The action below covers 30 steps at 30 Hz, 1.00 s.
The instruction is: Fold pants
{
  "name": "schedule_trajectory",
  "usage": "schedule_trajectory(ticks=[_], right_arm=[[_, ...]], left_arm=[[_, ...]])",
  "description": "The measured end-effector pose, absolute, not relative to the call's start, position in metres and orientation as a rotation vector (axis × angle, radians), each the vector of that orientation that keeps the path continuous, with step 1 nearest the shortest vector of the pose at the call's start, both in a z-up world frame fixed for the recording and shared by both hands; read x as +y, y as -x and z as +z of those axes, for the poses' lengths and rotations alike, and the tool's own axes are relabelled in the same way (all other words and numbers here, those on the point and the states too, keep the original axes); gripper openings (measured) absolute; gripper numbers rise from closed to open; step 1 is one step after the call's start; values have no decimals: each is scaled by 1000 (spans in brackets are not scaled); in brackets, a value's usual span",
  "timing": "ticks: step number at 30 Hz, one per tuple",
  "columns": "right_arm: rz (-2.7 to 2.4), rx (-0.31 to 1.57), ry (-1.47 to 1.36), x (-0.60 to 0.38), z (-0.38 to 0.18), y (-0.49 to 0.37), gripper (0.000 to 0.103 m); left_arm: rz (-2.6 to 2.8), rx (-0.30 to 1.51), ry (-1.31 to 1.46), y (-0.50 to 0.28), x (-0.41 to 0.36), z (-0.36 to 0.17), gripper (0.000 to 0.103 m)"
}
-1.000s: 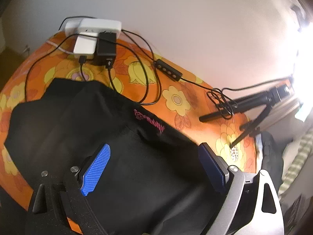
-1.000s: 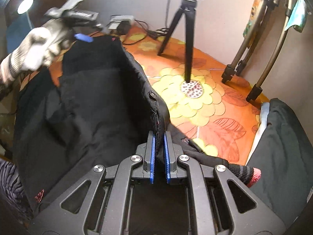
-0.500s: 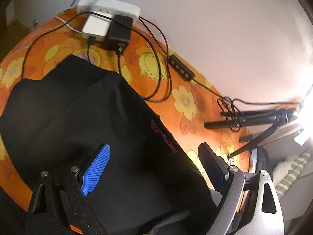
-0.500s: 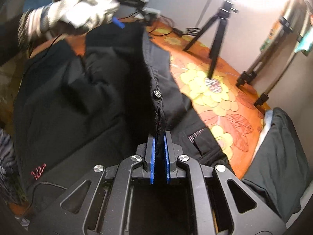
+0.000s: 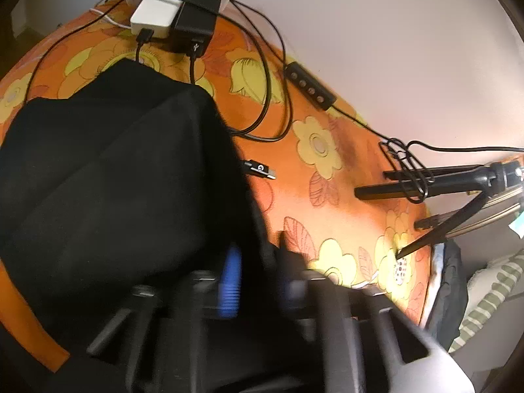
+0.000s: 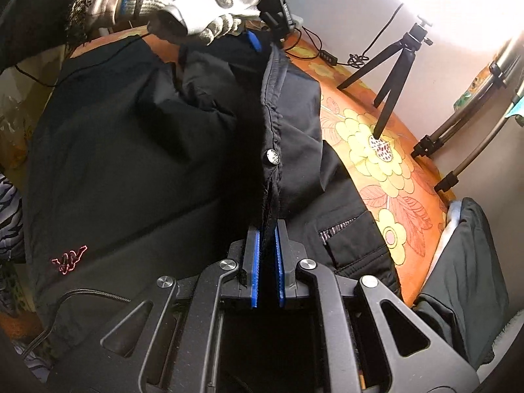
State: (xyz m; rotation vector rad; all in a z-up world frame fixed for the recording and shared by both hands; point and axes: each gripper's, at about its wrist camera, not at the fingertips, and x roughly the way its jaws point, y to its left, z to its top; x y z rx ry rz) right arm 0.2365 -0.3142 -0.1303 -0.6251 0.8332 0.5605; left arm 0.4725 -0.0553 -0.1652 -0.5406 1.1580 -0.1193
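The right gripper is clamped on the waistband edge of the black pants, which lie on the orange flowered cloth. The left gripper, blurred, has just closed from wide apart, seemingly onto a fold of the pants, likely so both ends can be lifted together. The gloved hand now sits nearer the waistband than before.

1 pants; 2 tongs; 1 tripod; 2 chargers
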Motion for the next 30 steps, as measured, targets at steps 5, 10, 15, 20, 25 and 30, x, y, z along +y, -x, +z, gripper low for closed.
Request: schedule_trajectory(ticks=[5,10,15,20,25,30], right_arm=[[517,829,583,-321,-121,-242,9],[450,807,513,-333,-99,-253,9],[404,770,484,-335,-72,-255,9],[407,752,498,-330,-50,-237,9],[458,746,533,-321,-33,-199,9],[514,793,578,-309,-45,-147,9]], left_arm=[[-138,1061,541,-462,-51,-146,4],[-147,972,532,-447,-38,-118,4],[-169,876,502,-414,-23,-81,4],[-186,823,512,-372,0,-61,4],[-192,788,527,-319,18,-59,4],[-187,752,517,-259,33,-64,4]])
